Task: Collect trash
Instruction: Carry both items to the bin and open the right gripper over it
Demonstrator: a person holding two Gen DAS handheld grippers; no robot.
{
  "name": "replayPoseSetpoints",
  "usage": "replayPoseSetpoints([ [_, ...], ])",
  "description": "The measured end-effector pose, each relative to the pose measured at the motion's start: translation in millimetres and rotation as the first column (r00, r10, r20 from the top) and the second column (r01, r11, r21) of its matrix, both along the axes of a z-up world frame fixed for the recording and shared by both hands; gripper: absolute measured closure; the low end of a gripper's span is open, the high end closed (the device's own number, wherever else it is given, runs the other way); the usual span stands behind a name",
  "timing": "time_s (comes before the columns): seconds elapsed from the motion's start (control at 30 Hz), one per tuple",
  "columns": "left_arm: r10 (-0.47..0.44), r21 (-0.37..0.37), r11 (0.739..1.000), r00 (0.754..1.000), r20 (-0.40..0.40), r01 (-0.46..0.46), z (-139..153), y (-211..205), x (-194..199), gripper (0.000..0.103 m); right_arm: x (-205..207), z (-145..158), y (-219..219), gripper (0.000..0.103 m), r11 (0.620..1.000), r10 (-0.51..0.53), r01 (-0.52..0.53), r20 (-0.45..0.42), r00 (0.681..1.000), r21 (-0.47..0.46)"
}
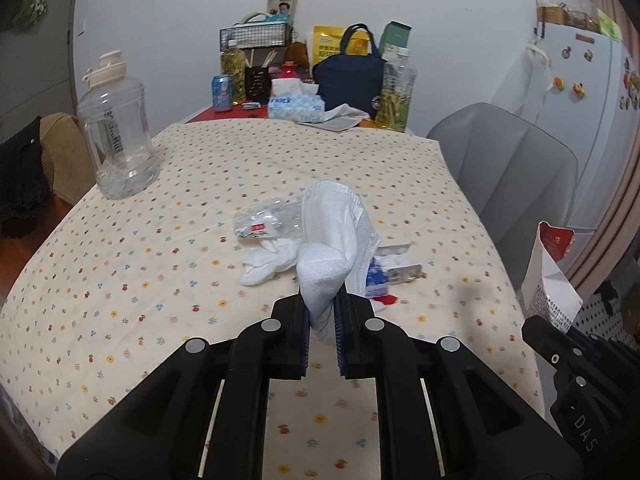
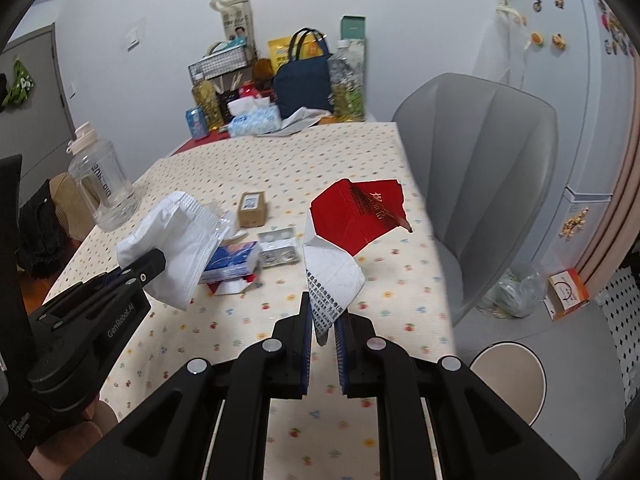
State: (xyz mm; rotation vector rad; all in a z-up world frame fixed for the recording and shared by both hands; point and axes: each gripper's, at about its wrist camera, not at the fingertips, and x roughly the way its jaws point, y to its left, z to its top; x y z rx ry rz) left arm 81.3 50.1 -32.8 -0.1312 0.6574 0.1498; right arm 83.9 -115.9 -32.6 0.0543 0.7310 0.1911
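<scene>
We hold two grippers, and each one carries one piece of trash. The left gripper [image 1: 322, 312] has its fingers closed narrow on one white face mask [image 1: 334, 236], which stands up from the jaws above the table [image 1: 120, 300]. The right gripper [image 2: 323, 320] pinches with narrow fingers one torn carton [image 2: 344, 240], red outside and white with print inside, lifted over the right edge of the table near the grey chair [image 2: 488, 184].

On the flowered cloth we count more trash, close together: one crushed clear plastic bottle [image 1: 264, 220], one crumpled white tissue [image 1: 268, 260], one blue and white packet [image 2: 234, 262], one blister pack of pills [image 2: 278, 248] and one small brown box [image 2: 252, 209].

At the left edge stands one big clear water jug [image 1: 116, 128]. At the far end we see one tissue box [image 1: 294, 106], one blue can [image 1: 223, 92] and one dark blue bag [image 1: 348, 76]. One round bin lid [image 2: 508, 380] is on the floor at the right.
</scene>
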Motion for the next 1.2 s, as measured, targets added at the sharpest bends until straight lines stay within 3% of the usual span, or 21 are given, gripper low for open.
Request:
replayPoseSetpoints([
  [0.43, -0.148, 0.069, 0.987, 0.989, 0.014, 0.147, 18.2, -90.0, 8.5, 0.092, -13.9, 11.1, -88.0, 0.092, 0.989, -0.145, 0.144, 0.034, 0.989, 0.03],
  [0.87, -0.303, 0.118, 0.945, 0.952, -0.042, 0.306, 2.6, -180.7, 29.3, 0.092, -18.9, -15.3, -180.0, 0.092, 0.948, -0.312, 0.313, -0.018, 0.95, 0.052],
  [1.2, -0.398, 0.141, 0.902, 0.912, -0.101, 0.409, -17.5, -242.3, 47.8, 0.092, -10.6, -39.5, -226.8, 0.092, 0.914, -0.393, 0.398, -0.068, 0.917, 0.075],
])
